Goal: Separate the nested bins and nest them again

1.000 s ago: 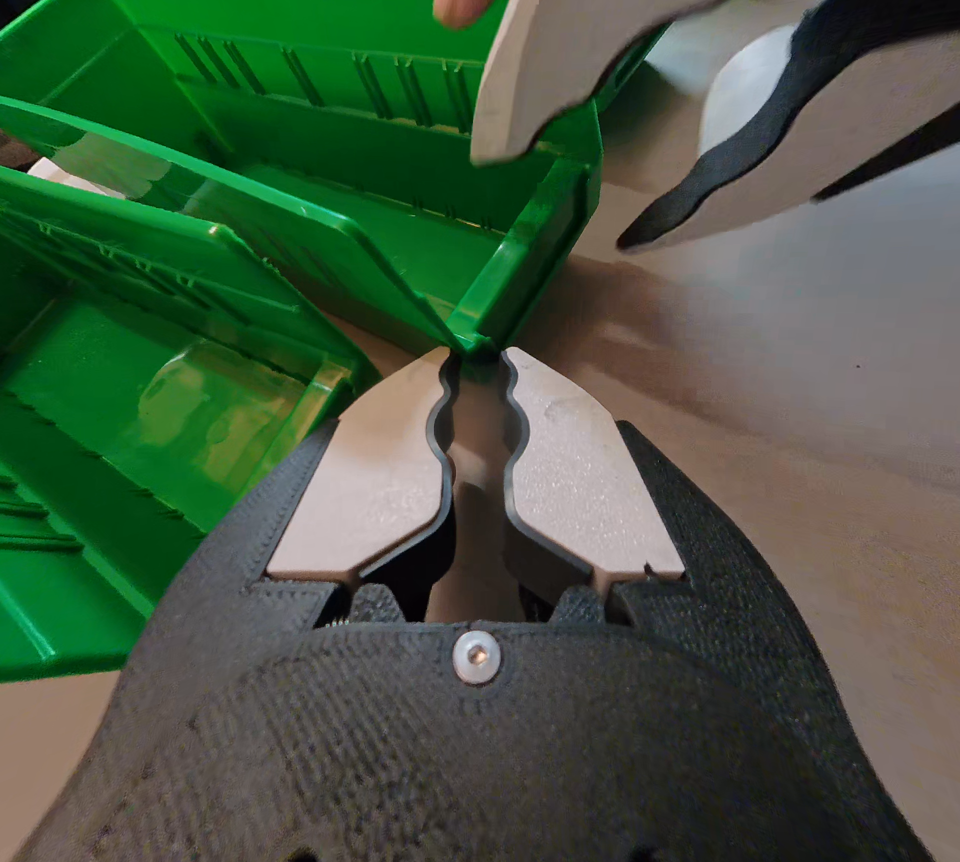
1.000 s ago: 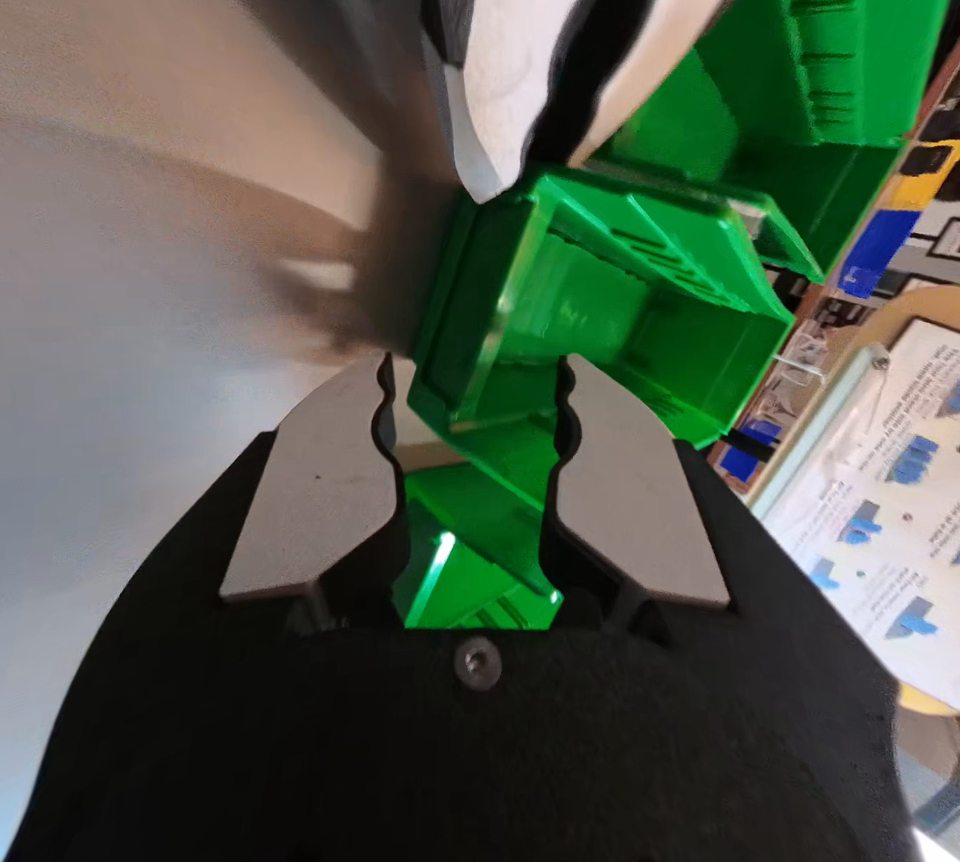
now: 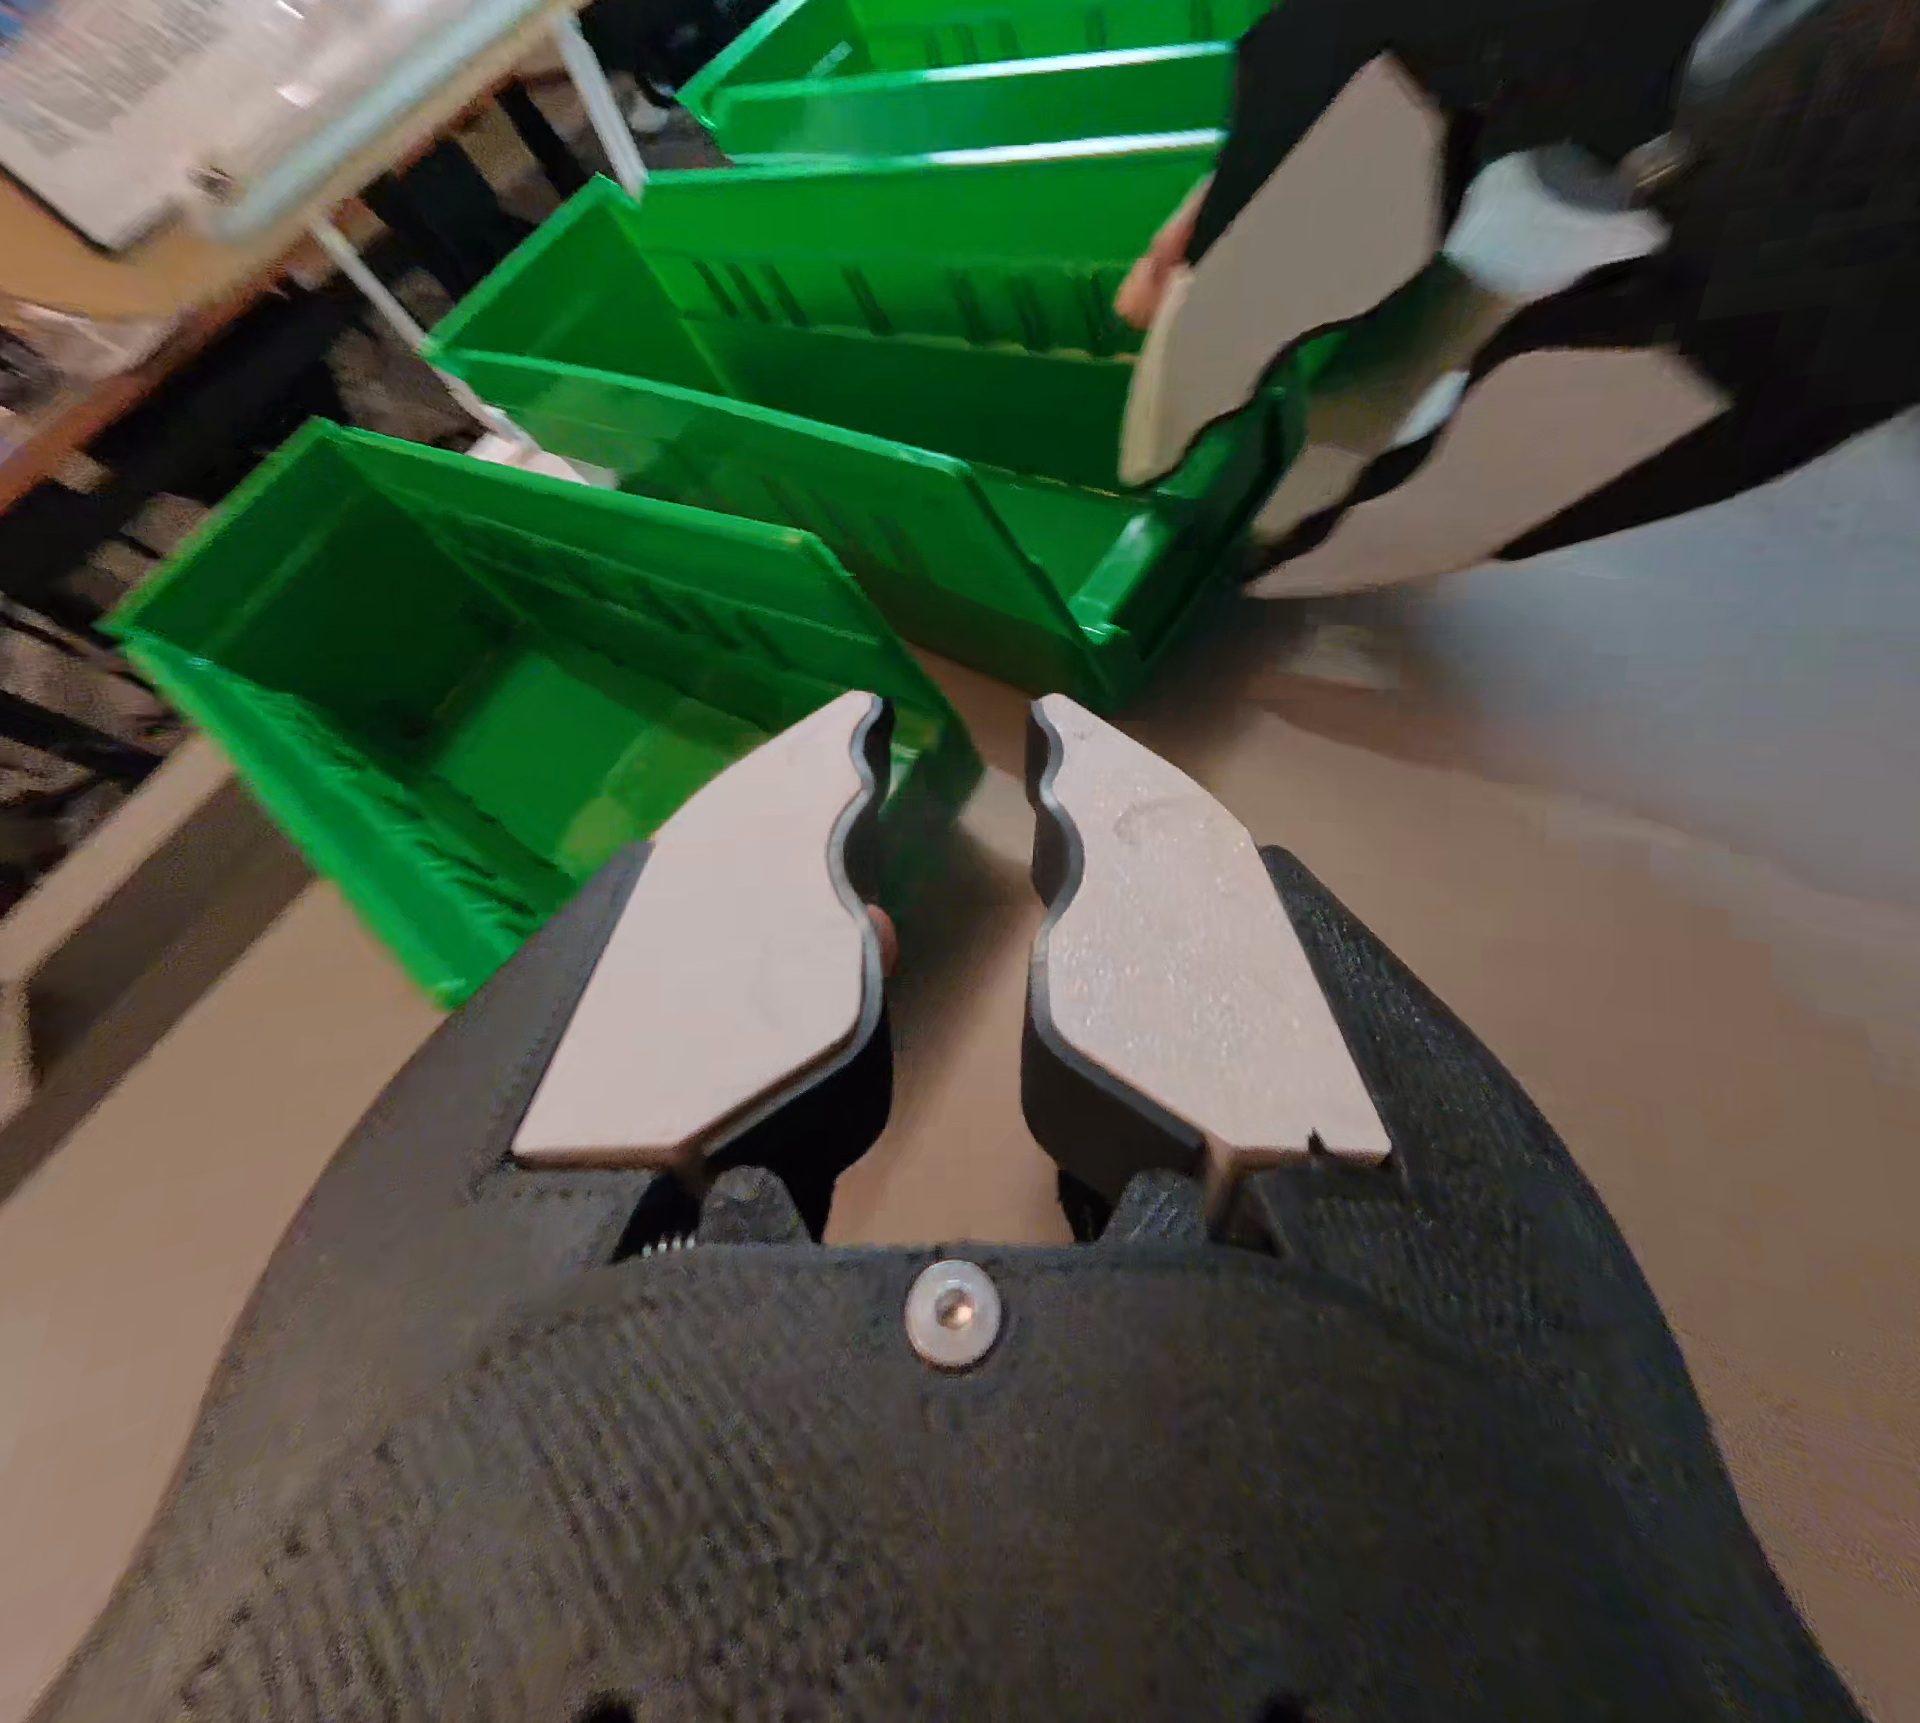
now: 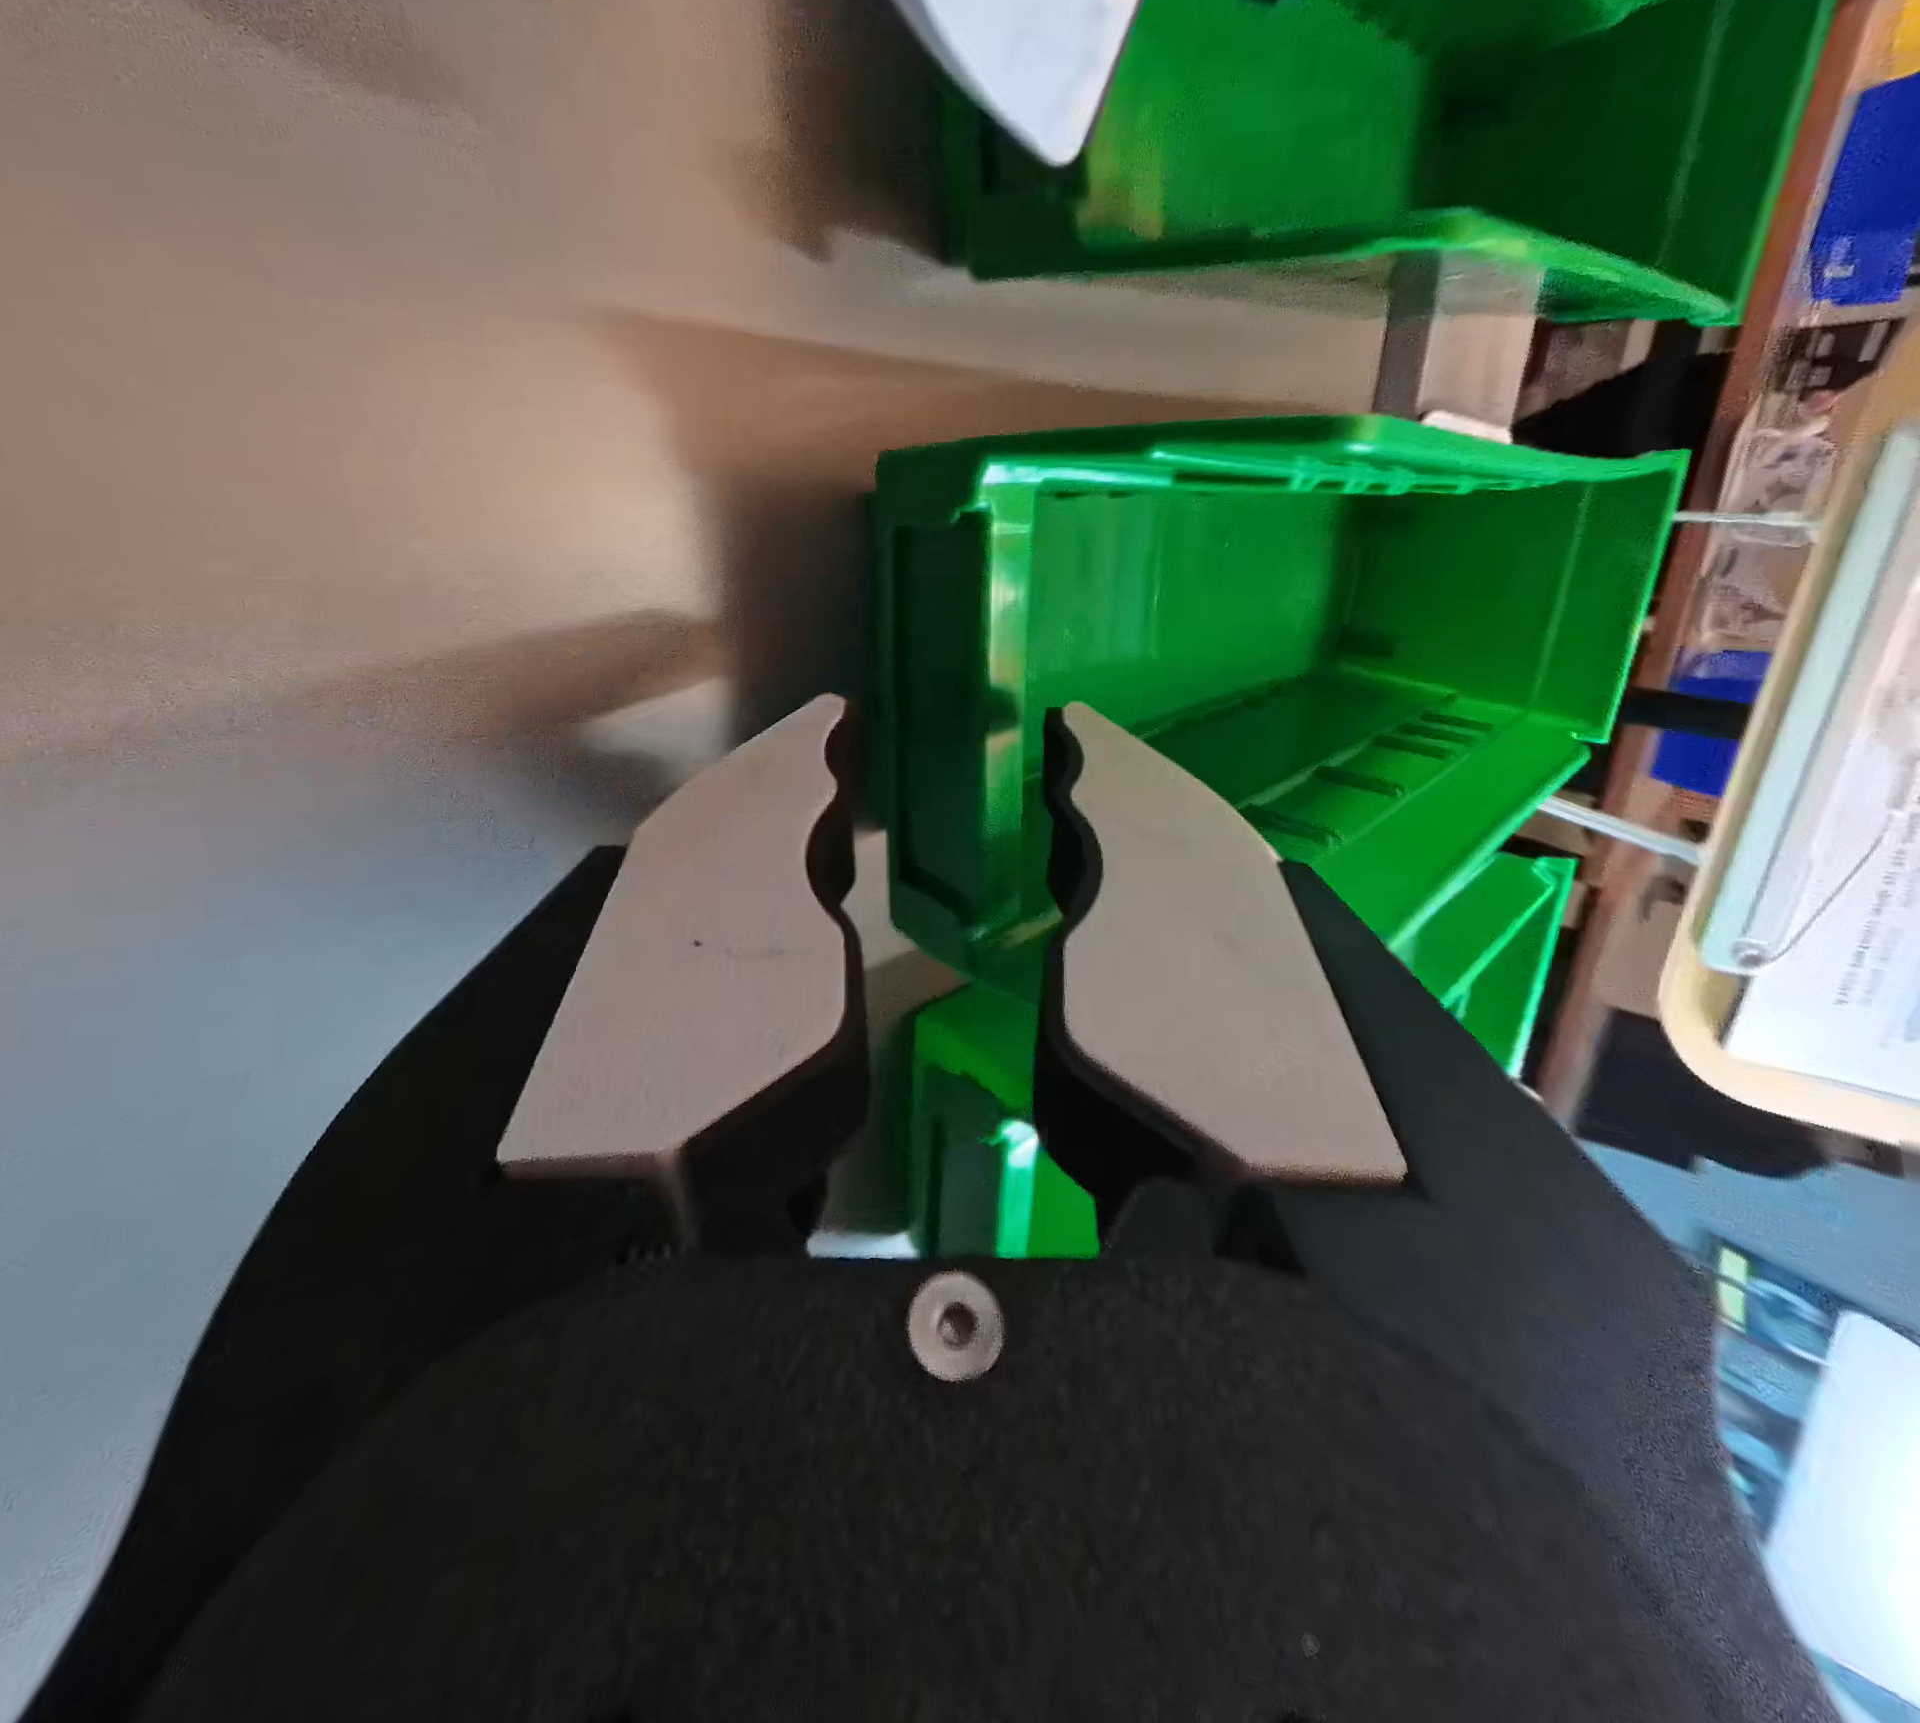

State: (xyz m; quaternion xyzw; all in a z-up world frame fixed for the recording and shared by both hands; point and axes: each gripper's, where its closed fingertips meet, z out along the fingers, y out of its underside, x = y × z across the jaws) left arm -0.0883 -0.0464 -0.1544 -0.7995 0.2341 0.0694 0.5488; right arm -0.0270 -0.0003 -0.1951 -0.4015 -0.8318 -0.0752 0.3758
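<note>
The left tool (image 3: pixel 956 717) is hovering narrowly parted and empty just beside the near corner of the closest green bin (image 3: pixel 436 686), which is lying to its left on the desk (image 3: pixel 1558 946), long axis running away to the upper left. The right tool (image 4: pixel 951 717), part-closed, is straddling the front lip of a second bin (image 4: pixel 1299 634) without clearly pinching it. In the left wrist view, at least 4 bins are showing, spread in a row, 2 tools working among them. Re-nesting probably starts from the left side.
</note>
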